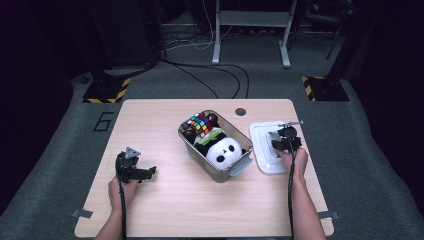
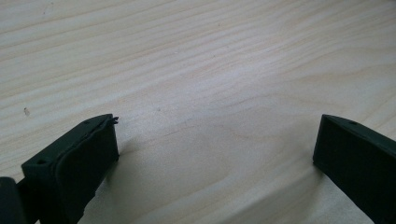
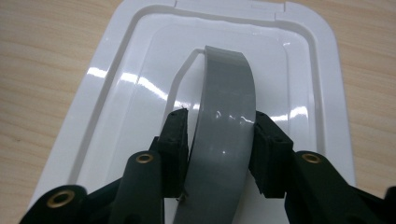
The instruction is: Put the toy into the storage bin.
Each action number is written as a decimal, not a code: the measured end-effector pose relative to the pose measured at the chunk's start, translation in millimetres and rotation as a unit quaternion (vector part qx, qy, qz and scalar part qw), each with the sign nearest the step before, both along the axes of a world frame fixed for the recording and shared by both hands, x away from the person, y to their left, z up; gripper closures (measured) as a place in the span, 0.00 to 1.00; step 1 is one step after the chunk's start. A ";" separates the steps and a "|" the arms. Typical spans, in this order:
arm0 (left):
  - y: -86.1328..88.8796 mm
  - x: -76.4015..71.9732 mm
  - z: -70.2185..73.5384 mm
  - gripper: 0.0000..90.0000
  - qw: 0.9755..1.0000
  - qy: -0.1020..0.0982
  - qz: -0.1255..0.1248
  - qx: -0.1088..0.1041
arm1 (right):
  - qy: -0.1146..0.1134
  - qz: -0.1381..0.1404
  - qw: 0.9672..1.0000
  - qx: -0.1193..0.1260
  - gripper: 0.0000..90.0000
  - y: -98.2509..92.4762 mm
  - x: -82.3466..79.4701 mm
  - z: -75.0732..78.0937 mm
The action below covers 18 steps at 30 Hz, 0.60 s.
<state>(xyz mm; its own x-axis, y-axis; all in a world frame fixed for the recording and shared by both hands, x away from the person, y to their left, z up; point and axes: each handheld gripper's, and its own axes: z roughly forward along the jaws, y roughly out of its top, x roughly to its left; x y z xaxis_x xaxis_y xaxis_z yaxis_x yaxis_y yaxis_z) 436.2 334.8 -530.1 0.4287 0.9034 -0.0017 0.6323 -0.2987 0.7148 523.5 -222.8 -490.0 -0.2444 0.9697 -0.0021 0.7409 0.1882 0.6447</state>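
Note:
A white plastic lid lies flat on the wooden table, right of a clear bin. Its grey arched handle stands up from the middle of the lid. My right gripper is shut on that handle, one black pad against each side of the strap. From above, the right gripper sits over the lid's centre. My left gripper rests low at the table's left, with its jaws wide open and only bare wood between them.
The bin holds a panda plush, a colourful puzzle cube and other toys. A dark round grommet sits near the table's far edge. Beyond the table, cables and stand bases lie on the grey floor.

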 end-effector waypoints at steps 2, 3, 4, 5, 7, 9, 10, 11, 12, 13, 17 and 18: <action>0.0 0.0 0.0 0.00 1.000 0.000 0.000 0.000 | -0.003 0.001 1.000 0.003 0.70 0.7 -0.7 0.1; 0.2 0.0 0.1 0.00 1.000 0.000 -0.001 0.001 | -0.002 0.003 1.000 0.003 0.72 1.2 -1.2 0.8; -0.1 0.0 -0.1 0.00 1.000 0.000 0.000 -0.001 | -0.002 0.004 1.000 0.001 0.74 1.7 -1.5 1.4; -0.2 0.0 -0.1 0.00 1.000 -0.001 0.001 -0.002 | -0.004 0.011 1.000 -0.004 0.74 2.4 -2.5 2.0; 0.0 0.0 0.0 0.00 1.000 0.000 0.000 0.000 | -0.003 0.017 1.000 -0.005 0.74 4.0 -3.2 2.3; -0.4 0.0 -0.3 0.00 1.000 -0.001 0.002 -0.003 | -0.003 0.023 1.000 -0.004 0.74 4.8 -3.4 2.2; -0.1 0.0 0.0 0.00 1.000 0.000 0.000 0.000 | -0.002 0.026 1.000 -0.005 0.74 5.6 -3.6 2.5; 0.2 0.0 0.1 0.00 1.000 0.001 -0.001 0.001 | -0.003 0.030 1.000 -0.009 0.74 6.6 -4.3 3.3; -0.4 0.0 -0.2 0.00 1.000 -0.001 0.002 -0.003 | -0.002 0.032 0.999 -0.007 0.74 7.5 -4.9 4.2; -0.2 0.0 -0.2 0.00 1.000 -0.001 0.001 -0.002 | -0.006 0.034 0.999 -0.009 0.74 8.2 -5.8 5.4; 0.2 0.0 0.1 0.00 1.000 0.001 -0.001 0.001 | -0.009 0.039 0.999 -0.008 0.74 9.0 -8.3 10.4; 0.2 0.0 0.1 0.00 1.000 0.000 -0.001 0.001 | -0.010 0.041 0.999 -0.008 0.74 9.0 -8.9 11.7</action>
